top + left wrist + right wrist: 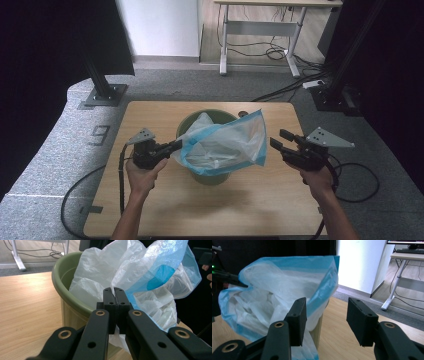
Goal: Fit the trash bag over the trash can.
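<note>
High view: left claw (pixel 176 145) at 9 o'clock of the green bin (pixel 210 176), pressed together on the edge of the white plastic bag with blue rim (pixel 225 145); in the left gripper view, jaws flat against each other with the bag's film pinched between the pads (pixel 109 296). Right claw (pixel 278 140) at 3 o'clock of the bin, spread about halfway, holding nothing, just beside the bag's right edge without touching it; in the right gripper view, empty gap between the jaws, bag rim (pixel 322 287) behind the left-hand pad (pixel 297 315).

Green bin upright near the middle of the wooden tabletop (pixel 150 200), mouth up, lower part of the bag tucked inside, crumpled white film showing over the rim (pixel 60 287). Nothing else discernible inside the bin.

Bag mouth lifted above the bin, stretched with long axis running from 9 o'clock to 3 o'clock, upper right corner raised toward 1 o'clock, opening tilted toward 6 o'clock. Blue band tracing the open edge; inside of the bag seemingly empty.
</note>
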{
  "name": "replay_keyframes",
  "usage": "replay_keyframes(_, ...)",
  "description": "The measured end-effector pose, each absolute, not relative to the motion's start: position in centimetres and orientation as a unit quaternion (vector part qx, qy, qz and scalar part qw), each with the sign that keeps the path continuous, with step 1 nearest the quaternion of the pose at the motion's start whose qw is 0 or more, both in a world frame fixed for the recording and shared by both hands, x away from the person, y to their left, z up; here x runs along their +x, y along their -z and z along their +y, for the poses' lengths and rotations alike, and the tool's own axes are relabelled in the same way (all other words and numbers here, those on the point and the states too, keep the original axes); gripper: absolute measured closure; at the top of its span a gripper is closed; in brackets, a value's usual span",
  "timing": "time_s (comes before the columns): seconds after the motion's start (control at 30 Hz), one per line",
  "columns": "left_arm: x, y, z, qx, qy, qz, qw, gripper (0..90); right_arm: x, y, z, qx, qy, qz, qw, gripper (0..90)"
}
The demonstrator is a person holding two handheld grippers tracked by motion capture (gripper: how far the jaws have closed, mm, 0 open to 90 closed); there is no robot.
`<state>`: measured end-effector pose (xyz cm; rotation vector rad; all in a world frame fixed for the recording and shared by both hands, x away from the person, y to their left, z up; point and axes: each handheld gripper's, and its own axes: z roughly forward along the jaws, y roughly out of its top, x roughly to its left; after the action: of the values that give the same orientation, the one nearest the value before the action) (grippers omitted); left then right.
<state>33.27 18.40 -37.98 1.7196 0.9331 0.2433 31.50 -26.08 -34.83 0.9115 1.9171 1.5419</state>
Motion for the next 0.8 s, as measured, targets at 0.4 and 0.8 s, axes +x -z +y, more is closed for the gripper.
replay_keyframes(0.4,33.1,37.9,18.1,0.729,-0.099,0.389,0.554,89.2,32.0,34.2,-24.2,0.341,-0.573,0.703,0.249,49.6)
replay_keyframes(0.8,33.4,38.0,19.0,0.720,-0.100,0.396,0.561,89.2,35.0,36.4,-22.4,0.361,-0.545,0.720,0.232,80.7)
